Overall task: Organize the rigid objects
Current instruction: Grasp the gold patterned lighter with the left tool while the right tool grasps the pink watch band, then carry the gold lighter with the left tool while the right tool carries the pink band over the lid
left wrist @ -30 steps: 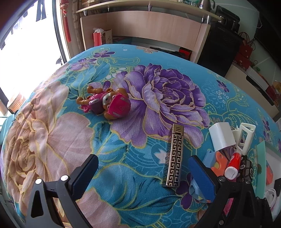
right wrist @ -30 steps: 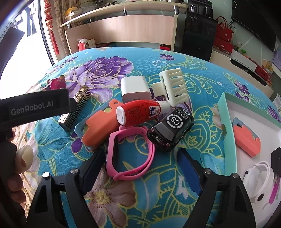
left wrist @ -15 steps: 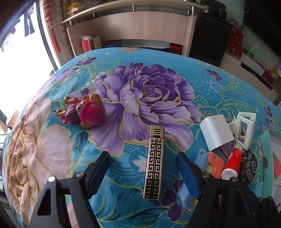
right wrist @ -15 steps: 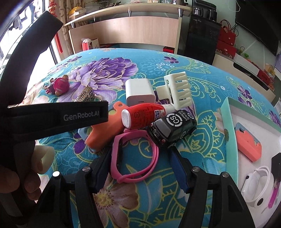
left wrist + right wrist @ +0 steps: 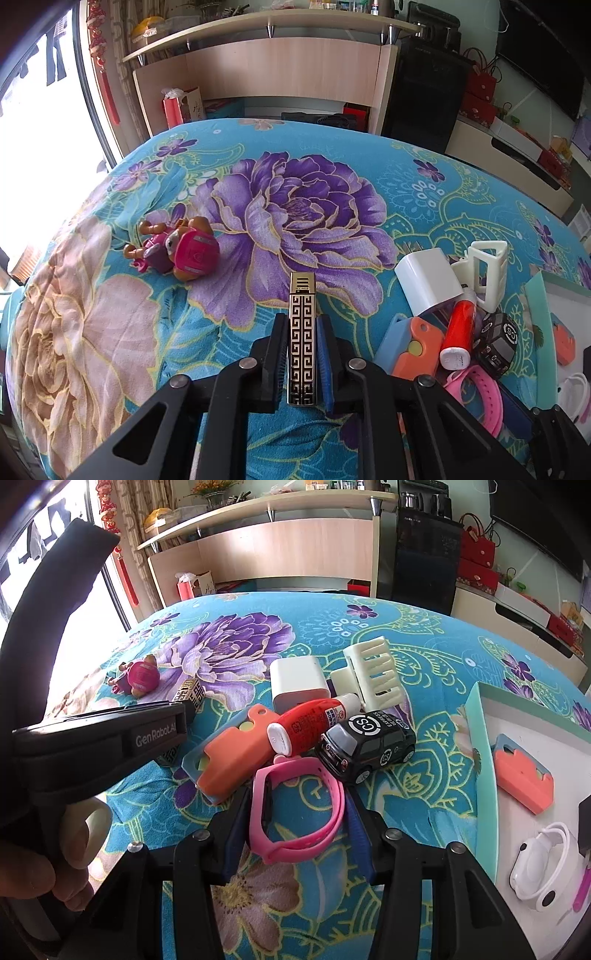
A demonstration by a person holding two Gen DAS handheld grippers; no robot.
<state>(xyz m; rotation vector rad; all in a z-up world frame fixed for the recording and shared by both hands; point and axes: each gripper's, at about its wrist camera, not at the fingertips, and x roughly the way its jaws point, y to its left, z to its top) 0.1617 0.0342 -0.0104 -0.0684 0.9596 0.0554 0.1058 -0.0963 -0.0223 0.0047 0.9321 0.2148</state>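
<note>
My left gripper (image 5: 302, 325) is shut on a gold and black patterned lighter (image 5: 303, 339) that lies on the floral cloth. My right gripper (image 5: 297, 797) has closed on a pink wristband (image 5: 295, 808), a finger on each side of it. Just past the wristband lie a black toy car (image 5: 365, 742), a red tube (image 5: 306, 725), an orange and blue case (image 5: 225, 757), a white adapter (image 5: 297, 683) and a cream hair claw (image 5: 373, 674). The lighter's tip (image 5: 190, 694) shows beside the left gripper body.
A teal-rimmed white box (image 5: 480, 738) at the right holds an orange case (image 5: 524, 779) and a white round item (image 5: 541, 864). A pink toy pup (image 5: 177, 251) lies at the left. Shelving and a dark cabinet stand beyond the table.
My left gripper moved over the lighter and closed on it. My right gripper moved forward and narrowed around the pink wristband.
</note>
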